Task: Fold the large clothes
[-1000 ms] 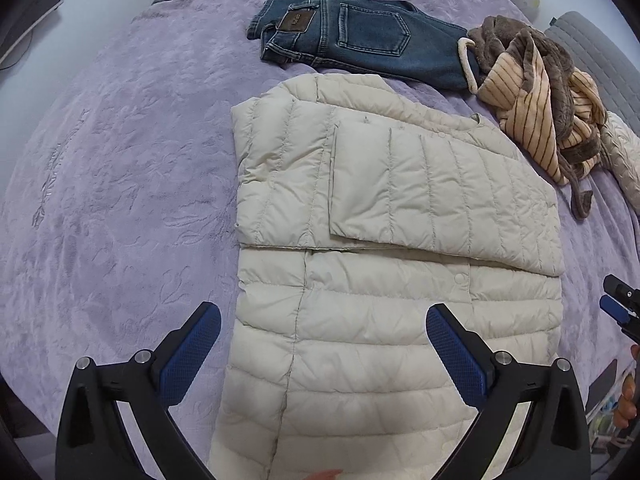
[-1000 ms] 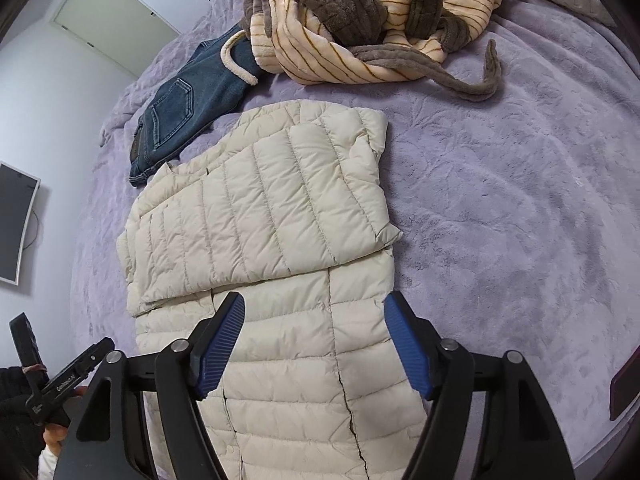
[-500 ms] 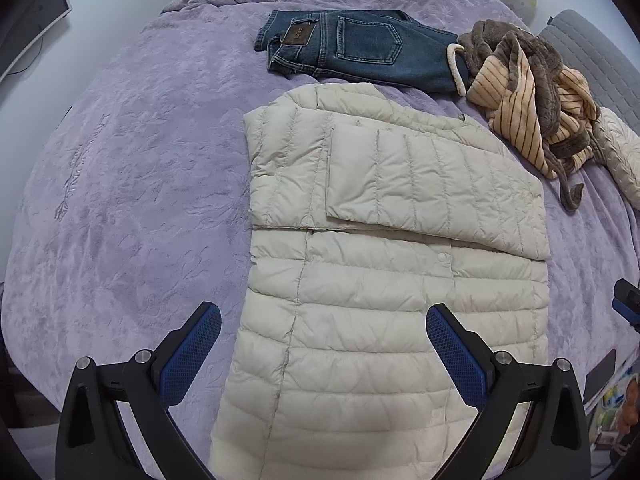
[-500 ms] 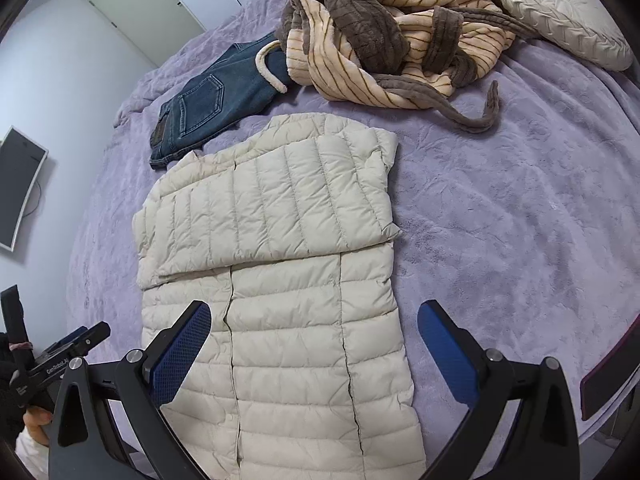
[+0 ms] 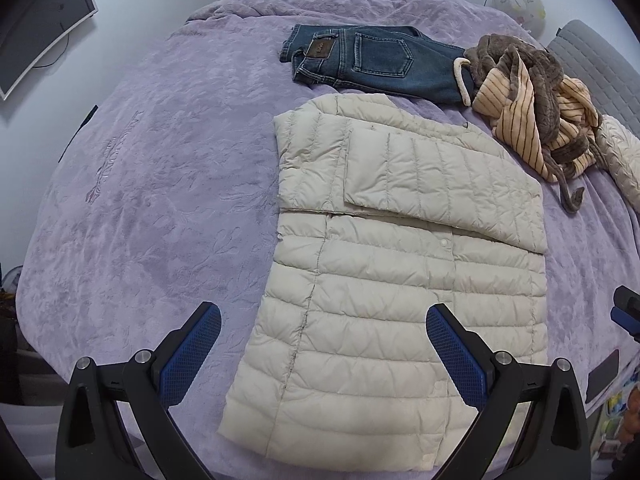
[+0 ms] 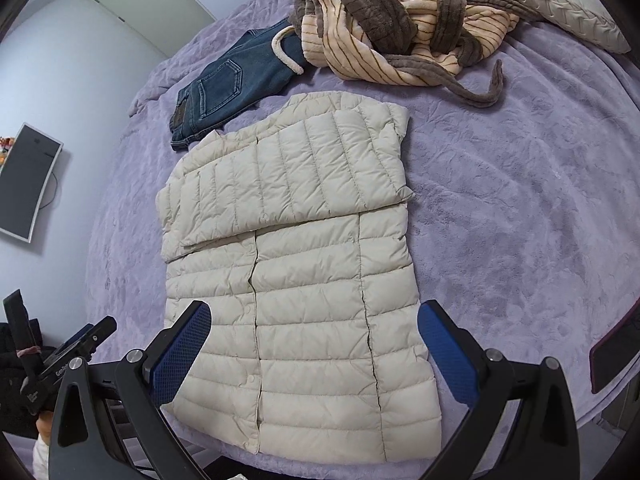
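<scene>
A cream quilted down jacket [image 5: 400, 272] lies flat on the purple bedspread [image 5: 160, 184], both sleeves folded across its chest. It also shows in the right wrist view [image 6: 304, 280]. My left gripper [image 5: 322, 354] is open and empty, held above the jacket's hem near the bed's front edge. My right gripper [image 6: 314, 354] is open and empty, also above the hem. Neither touches the jacket.
Blue jeans [image 5: 368, 60] lie beyond the jacket's collar. A striped beige and brown robe [image 5: 532, 96] is heaped at the back right, with a cream cushion [image 6: 560, 0] beside it. A monitor [image 5: 40, 24] hangs on the left wall. A dark phone [image 6: 612, 348] lies at the bed's right edge.
Both grippers have pulled back and up from the jacket, so its whole hem now shows. The right gripper's jaws have opened wider. The jacket has not moved.
</scene>
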### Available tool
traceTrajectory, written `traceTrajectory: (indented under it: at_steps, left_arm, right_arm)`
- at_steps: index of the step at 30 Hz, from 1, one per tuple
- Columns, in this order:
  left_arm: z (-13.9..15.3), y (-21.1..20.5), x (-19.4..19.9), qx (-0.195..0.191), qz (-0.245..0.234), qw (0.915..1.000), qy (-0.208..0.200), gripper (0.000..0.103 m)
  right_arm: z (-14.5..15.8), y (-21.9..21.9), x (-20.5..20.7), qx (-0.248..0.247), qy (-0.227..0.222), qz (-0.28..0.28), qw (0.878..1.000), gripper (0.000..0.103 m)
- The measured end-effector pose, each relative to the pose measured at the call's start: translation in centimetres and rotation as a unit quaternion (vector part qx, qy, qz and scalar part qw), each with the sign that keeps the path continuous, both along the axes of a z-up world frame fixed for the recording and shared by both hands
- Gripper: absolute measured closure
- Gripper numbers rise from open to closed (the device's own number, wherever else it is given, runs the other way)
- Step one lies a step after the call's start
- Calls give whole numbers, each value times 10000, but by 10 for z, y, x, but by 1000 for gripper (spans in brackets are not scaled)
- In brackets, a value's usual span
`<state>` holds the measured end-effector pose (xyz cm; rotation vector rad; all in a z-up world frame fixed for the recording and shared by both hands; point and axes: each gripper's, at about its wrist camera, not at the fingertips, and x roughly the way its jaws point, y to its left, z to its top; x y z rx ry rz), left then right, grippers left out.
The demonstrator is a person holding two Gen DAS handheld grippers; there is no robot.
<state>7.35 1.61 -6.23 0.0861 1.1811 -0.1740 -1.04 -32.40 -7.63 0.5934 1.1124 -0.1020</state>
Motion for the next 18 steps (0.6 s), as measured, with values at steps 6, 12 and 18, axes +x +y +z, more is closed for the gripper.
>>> traceTrajectory:
  at_steps: [6, 12, 18]
  left_arm:
    - [-4, 16, -11, -53, 44, 9999, 148, 0]
    - [-22, 41, -21, -204, 27, 9987, 476, 0]
    - [-50, 65, -31, -177, -33, 9966, 804, 0]
  right_arm:
    - [1, 14, -6, 103, 33, -10, 9999, 0]
    - [-6, 33, -15, 296, 168, -156, 9993, 0]
    - [-21, 59, -26, 313, 367, -207, 9986, 0]
